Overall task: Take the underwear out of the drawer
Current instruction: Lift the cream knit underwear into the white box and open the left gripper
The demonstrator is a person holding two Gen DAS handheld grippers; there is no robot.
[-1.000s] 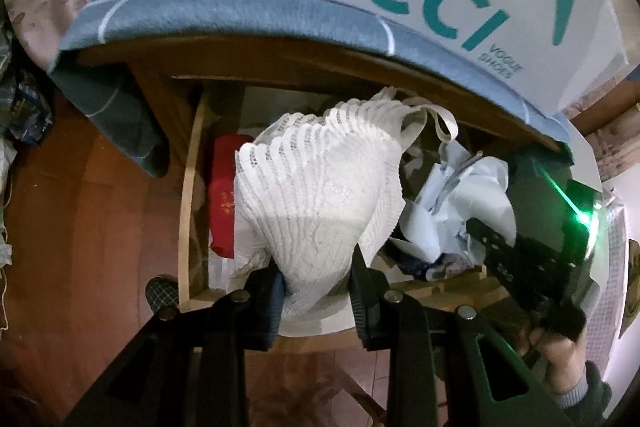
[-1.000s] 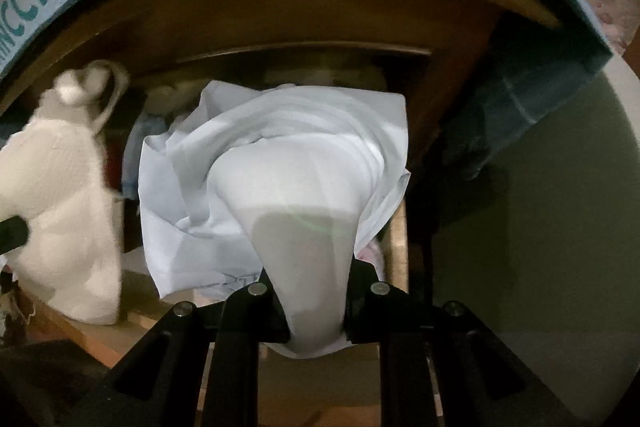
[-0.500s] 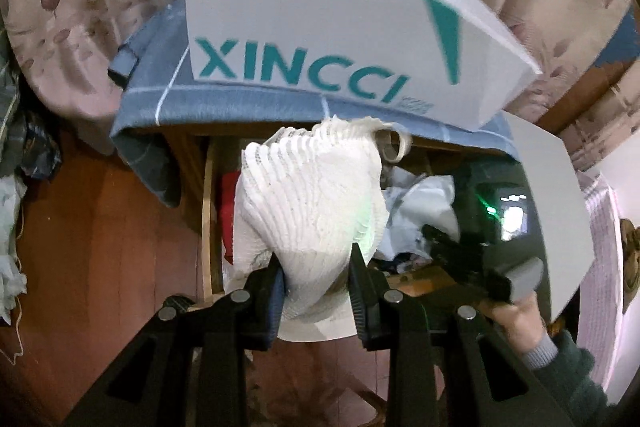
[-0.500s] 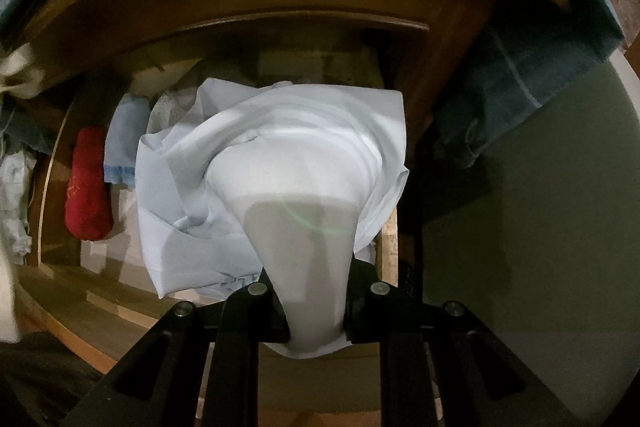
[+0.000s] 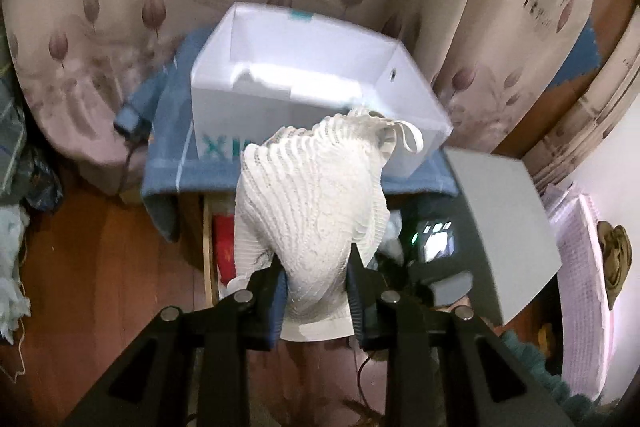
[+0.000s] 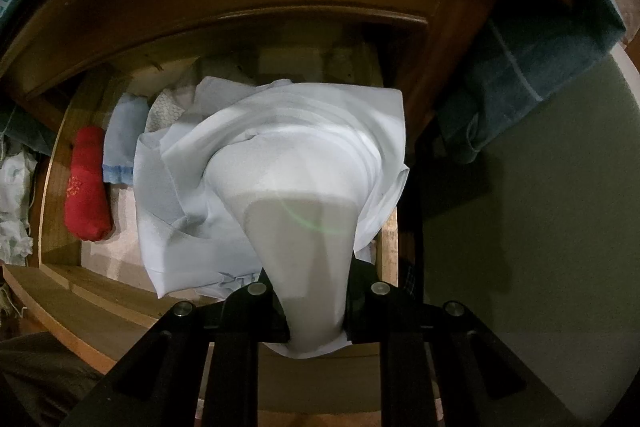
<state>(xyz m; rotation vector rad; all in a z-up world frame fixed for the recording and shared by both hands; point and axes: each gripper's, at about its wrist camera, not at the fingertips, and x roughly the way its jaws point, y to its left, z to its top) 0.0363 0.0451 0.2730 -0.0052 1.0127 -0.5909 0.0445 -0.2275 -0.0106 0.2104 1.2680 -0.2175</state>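
While a white open cardboard shoebox (image 5: 316, 83) sits on the blue-cloth-covered wooden cabinet (image 5: 224, 171), the open wooden drawer (image 6: 60, 227) below holds a red rolled cloth (image 6: 86, 187). Above it, the left gripper (image 5: 318, 285) has its fingers clamped on a white knitted lace undergarment (image 5: 312, 195), long axis rising away toward the box. The right gripper (image 6: 316, 311) pinches pale blue smooth underwear (image 6: 280, 179) bunched over the drawer.

A white knitted underwear (image 5: 316, 211) hangs bunched above the open wooden drawer (image 6: 68, 279); a pale blue underwear (image 6: 272, 183) is lifted over this drawer
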